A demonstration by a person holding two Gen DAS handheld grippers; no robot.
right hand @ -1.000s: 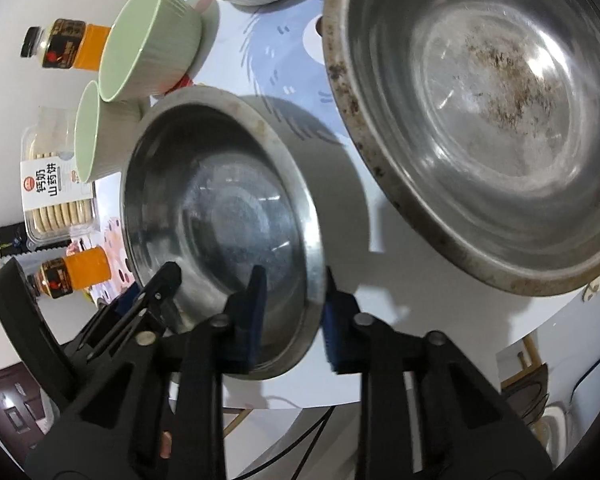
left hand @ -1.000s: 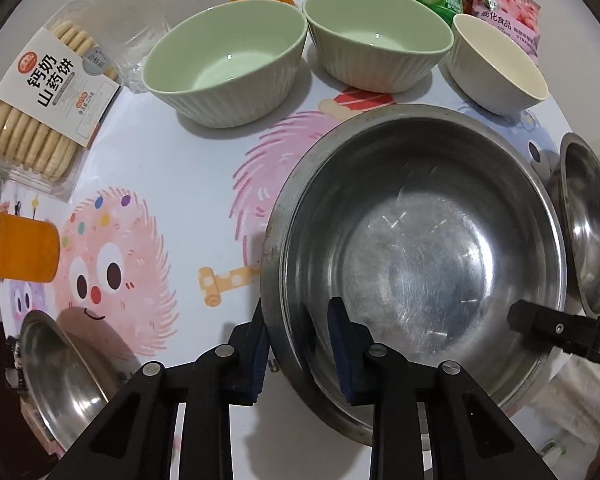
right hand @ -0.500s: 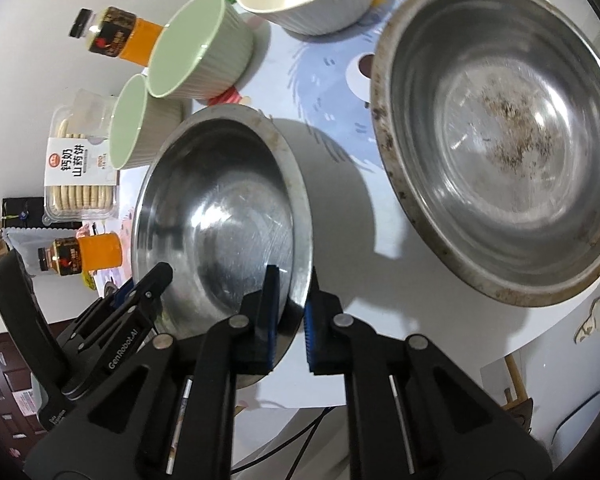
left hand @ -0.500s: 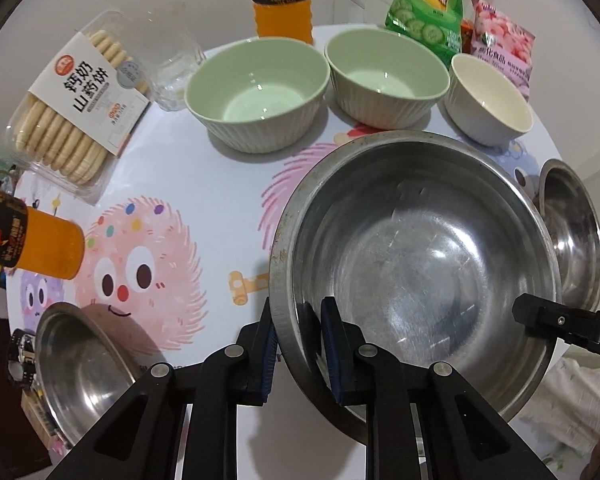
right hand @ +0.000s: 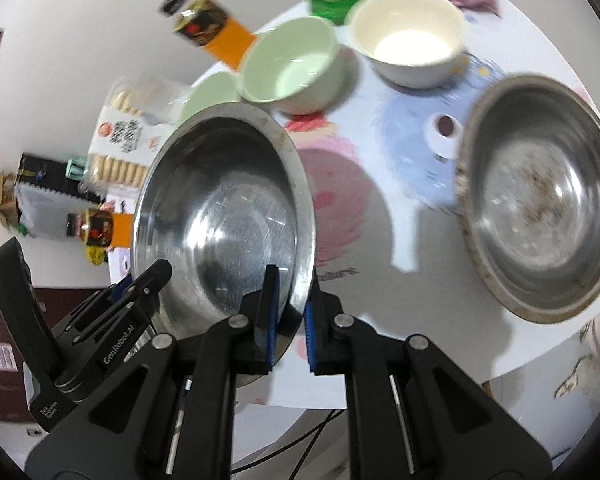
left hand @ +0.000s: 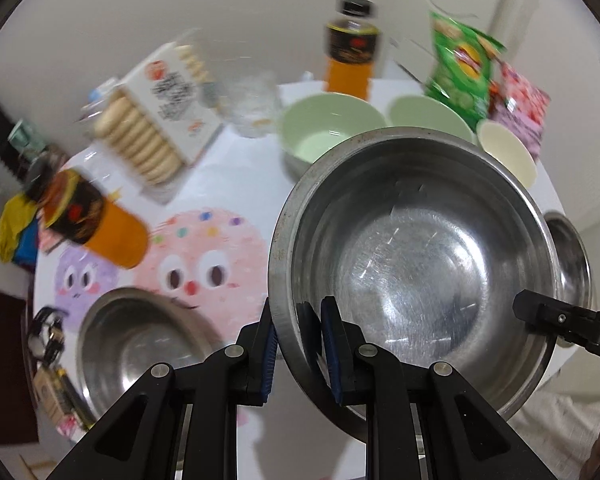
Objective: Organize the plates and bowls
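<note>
I now have the steel bowl [left hand: 420, 264] lifted off the table [left hand: 220, 184], left gripper [left hand: 298, 338] and right gripper [right hand: 290, 316] both clamped on opposite rim edges, ready to nest it in another steel bowl [right hand: 540, 200] by the table's right edge.

The left gripper [left hand: 298, 340] sits at the bottom centre of its own view, fingers closed on a steel bowl's [left hand: 416, 264] rim — one pad inside, one outside. The right gripper [right hand: 290, 320] pinches the opposite rim the same way; its black finger also shows at the lower right of the left view.
</note>
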